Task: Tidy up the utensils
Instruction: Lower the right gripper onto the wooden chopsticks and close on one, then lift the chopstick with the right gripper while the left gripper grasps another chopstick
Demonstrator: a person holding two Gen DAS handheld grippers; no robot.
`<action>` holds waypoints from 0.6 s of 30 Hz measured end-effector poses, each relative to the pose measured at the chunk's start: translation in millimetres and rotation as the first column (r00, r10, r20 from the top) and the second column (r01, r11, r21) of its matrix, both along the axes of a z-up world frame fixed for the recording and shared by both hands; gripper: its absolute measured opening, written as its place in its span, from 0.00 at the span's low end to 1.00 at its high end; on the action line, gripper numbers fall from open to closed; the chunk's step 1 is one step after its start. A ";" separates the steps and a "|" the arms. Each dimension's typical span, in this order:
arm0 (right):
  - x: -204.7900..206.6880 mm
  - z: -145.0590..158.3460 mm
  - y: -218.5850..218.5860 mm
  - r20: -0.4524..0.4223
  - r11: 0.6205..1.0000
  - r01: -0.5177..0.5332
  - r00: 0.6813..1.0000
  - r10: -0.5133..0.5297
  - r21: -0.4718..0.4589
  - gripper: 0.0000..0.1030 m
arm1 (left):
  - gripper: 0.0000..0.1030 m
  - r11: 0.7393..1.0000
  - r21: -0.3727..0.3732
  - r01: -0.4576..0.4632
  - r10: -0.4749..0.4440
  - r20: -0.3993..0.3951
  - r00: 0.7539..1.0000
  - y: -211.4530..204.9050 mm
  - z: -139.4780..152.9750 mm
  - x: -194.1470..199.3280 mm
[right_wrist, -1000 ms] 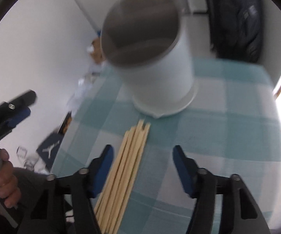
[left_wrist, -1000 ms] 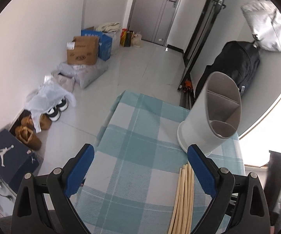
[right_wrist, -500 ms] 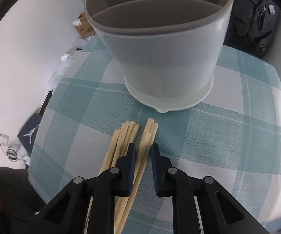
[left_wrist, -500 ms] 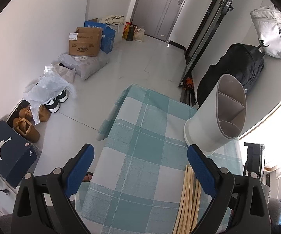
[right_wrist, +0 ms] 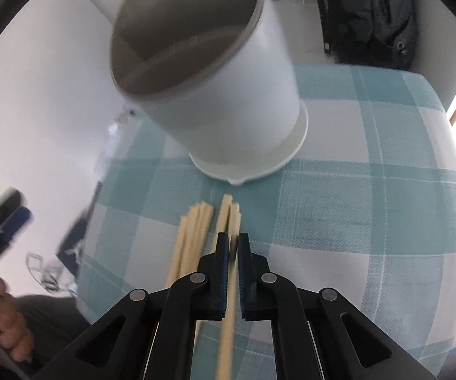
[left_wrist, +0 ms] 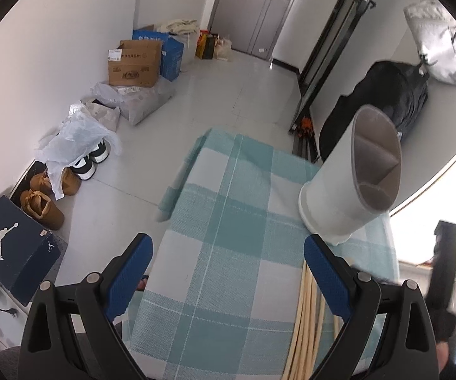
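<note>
1. Low in the right wrist frame, the right hand-held gripper [right_wrist: 232,243] is clamped on a chopstick [right_wrist: 228,288]; the other chopsticks [right_wrist: 189,234] lie just left.
2. Above them stands the white utensil holder [right_wrist: 228,101] on the checked worktop [right_wrist: 370,221].
3. The left hand-held gripper [left_wrist: 228,269] hangs wide open, holding nothing.

pale wooden chopsticks [right_wrist: 228,221] are pinched in the right claw [right_wrist: 233,240]; more lie just left; a white divided holder [right_wrist: 215,95] stands ahead.
</note>
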State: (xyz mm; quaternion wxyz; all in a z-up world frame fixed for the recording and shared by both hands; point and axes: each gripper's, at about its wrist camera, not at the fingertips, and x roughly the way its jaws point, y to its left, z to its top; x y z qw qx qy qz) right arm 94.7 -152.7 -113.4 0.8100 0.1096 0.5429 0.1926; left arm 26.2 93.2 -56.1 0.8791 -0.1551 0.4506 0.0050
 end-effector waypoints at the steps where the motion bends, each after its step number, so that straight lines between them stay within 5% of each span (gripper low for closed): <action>1: 0.2 1.8 0.6 0.010 1.000 0.008 1.000 -0.008 0.015 0.04 | 0.91 1.000 0.007 0.008 -0.008 -0.009 1.000 -2.3 -1.9 0.2; 7: -5.1 15.9 -36.5 0.044 0.985 0.075 0.996 -0.083 0.159 0.04 | 0.91 0.990 0.084 0.110 -0.104 -0.081 0.991 -27.8 -15.3 0.8; 12: -9.2 12.8 -53.1 0.033 0.937 0.146 0.986 -0.165 0.317 0.04 | 0.91 0.962 0.096 0.256 -0.233 -0.203 0.951 -55.7 -37.8 -1.9; 18: -14.5 27.1 -73.2 0.071 0.912 0.162 0.977 -0.203 0.376 0.04 | 0.91 0.937 0.154 0.313 -0.257 -0.301 0.918 -71.2 -51.9 -3.2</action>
